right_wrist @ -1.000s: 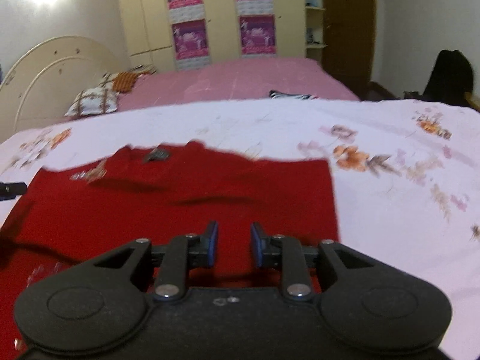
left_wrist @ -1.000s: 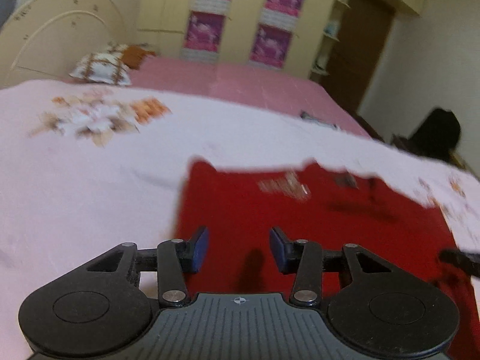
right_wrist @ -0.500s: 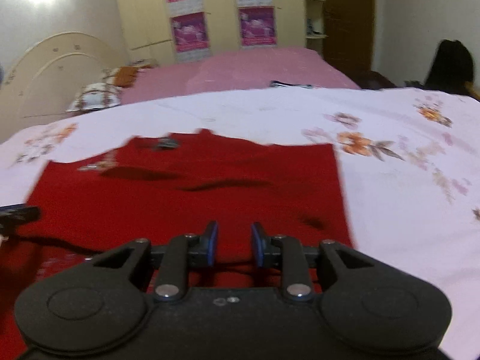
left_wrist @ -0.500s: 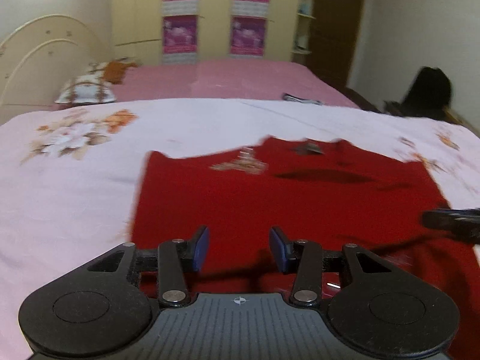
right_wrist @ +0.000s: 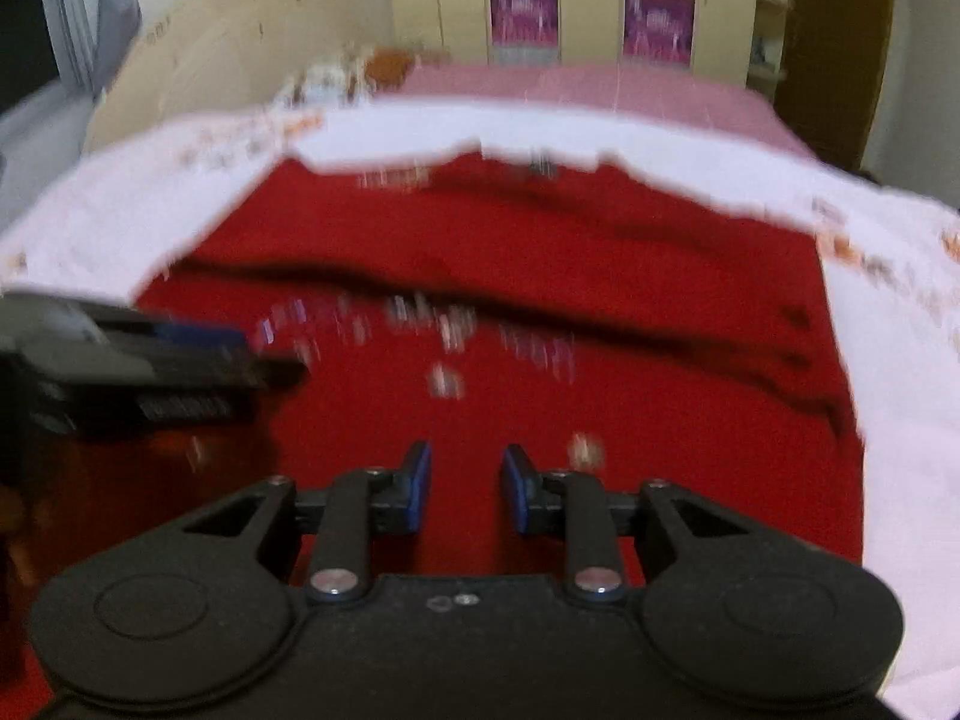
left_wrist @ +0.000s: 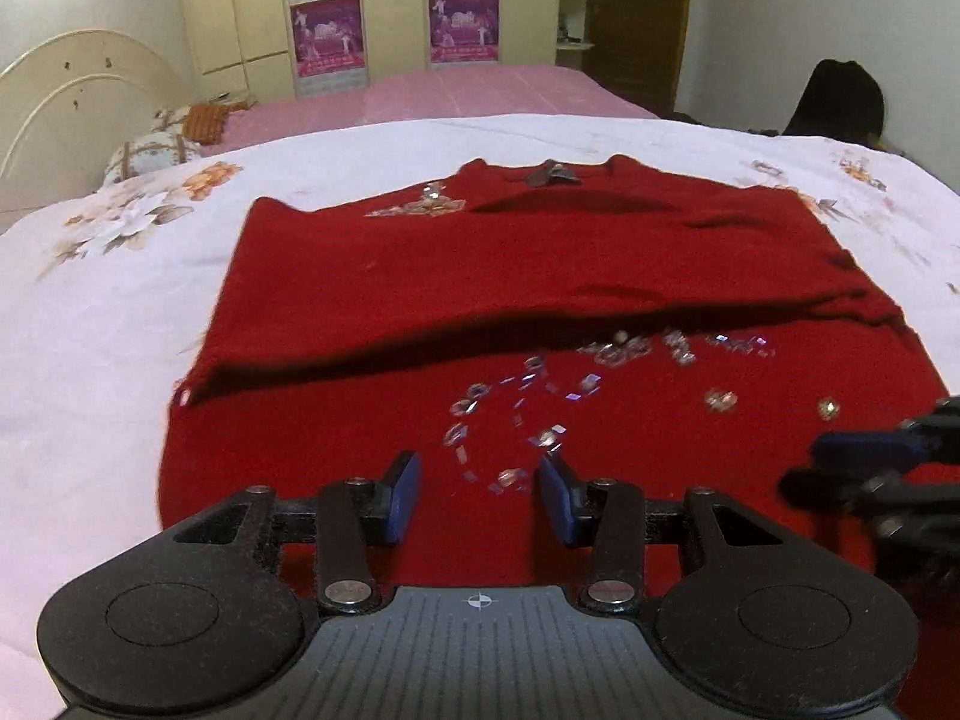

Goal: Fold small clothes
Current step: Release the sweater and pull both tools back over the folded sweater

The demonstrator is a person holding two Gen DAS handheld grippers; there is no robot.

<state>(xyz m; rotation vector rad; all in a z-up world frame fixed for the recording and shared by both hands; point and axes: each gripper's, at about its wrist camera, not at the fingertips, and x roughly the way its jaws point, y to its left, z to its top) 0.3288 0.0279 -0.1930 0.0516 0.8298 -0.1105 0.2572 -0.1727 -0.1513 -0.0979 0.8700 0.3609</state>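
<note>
A red sweater (left_wrist: 510,264) lies flat on the white floral bedsheet (left_wrist: 90,360), neckline at the far side. One layer is folded across its middle, and the fold edge casts a dark line. Rhinestones (left_wrist: 522,396) glitter on the near part. My left gripper (left_wrist: 478,480) hovers open over that near part with nothing between its blue pads. My right gripper (right_wrist: 467,474) is also open over the near part of the sweater (right_wrist: 600,420), nothing between its fingers. Each gripper shows in the other's view: the right gripper (left_wrist: 870,456) at the right edge, the left gripper (right_wrist: 180,354) at the left edge.
The bed's headboard (left_wrist: 66,96) and pillows (left_wrist: 156,144) are at the far left. A pink cover (left_wrist: 468,90) lies beyond the sheet, with a wardrobe bearing purple posters (left_wrist: 462,24) behind it. A dark bag (left_wrist: 840,96) sits at the far right near a brown door (left_wrist: 636,18).
Both views swung until the sweater sits centred in front of them, and its near part with rhinestones came into sight. The two grippers are closer together. Neither gripper's jaws moved.
</note>
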